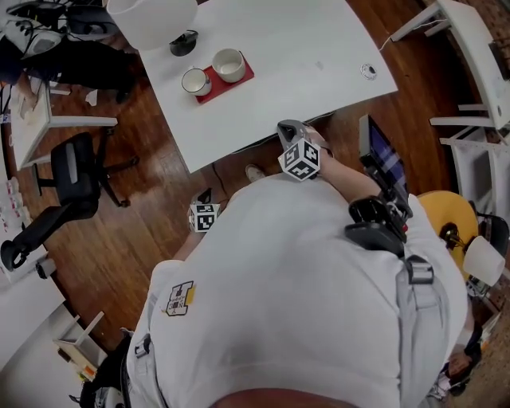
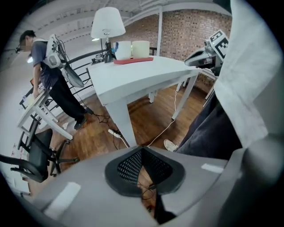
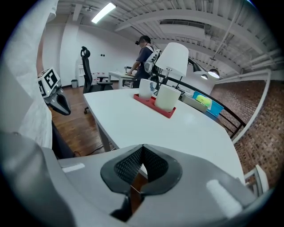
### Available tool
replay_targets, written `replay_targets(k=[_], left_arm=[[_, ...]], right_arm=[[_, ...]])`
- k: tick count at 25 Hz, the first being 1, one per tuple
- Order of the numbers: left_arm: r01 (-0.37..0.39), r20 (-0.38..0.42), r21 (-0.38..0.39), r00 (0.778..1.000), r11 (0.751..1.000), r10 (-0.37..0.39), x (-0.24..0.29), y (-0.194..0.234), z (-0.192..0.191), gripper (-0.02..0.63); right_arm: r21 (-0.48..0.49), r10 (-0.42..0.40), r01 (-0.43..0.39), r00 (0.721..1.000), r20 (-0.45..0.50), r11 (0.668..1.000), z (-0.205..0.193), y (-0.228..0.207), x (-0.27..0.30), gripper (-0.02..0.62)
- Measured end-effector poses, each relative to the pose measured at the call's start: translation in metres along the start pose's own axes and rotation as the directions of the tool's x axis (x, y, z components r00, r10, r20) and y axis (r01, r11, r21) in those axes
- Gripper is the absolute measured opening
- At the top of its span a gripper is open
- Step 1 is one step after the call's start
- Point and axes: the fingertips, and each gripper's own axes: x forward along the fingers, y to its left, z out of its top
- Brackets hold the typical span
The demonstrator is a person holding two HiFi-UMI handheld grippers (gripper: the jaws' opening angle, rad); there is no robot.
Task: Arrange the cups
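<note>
1. Close against our body, the left gripper [image 2: 141,151] hangs low over the wooden floor [image 2: 146,119], short of the table. Its jaws are clenched together with nothing between them.
2. Just ahead, the right gripper [image 3: 142,153] sits at the near edge of the white table [image 3: 186,128], jaws pressed tight as well, and empty.
3. Across the tabletop, well apart from both grippers, we spot the red tray [image 1: 217,92] toward the table's far left part.
4. On it, two pale cups stand upright side by side. The left cup [image 1: 196,81] is at the tray's left end, and the right cup [image 1: 229,65] is just beside it.
5. Beyond the tray rises a lamp [image 1: 151,20] with a white shade.
6. Over at the table's right side lies a small round object [image 1: 367,71], too small for us to identify.
7. Farthest back, a person [image 3: 144,55] stands bent over another desk.
</note>
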Motion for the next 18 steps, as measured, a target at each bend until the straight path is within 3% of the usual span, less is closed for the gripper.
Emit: replay_targets(k=[10,18], left_arm=[[0.027,0.069,0.016,0.997,1.0,-0.028,0.006,-0.016,0.031,0.0],[0.014,0.038,0.013,0.999,1.0,-0.015,0.002,-0.011,0.022,0.0]], right_arm=[[-0.014,-0.013,0.013,1.0,0.012,1.0,0.005,-0.005,0.001,0.0],[-0.012,-0.024,0.024,1.0,0.014,1.0,0.007,-0.01,0.002,0.0]])
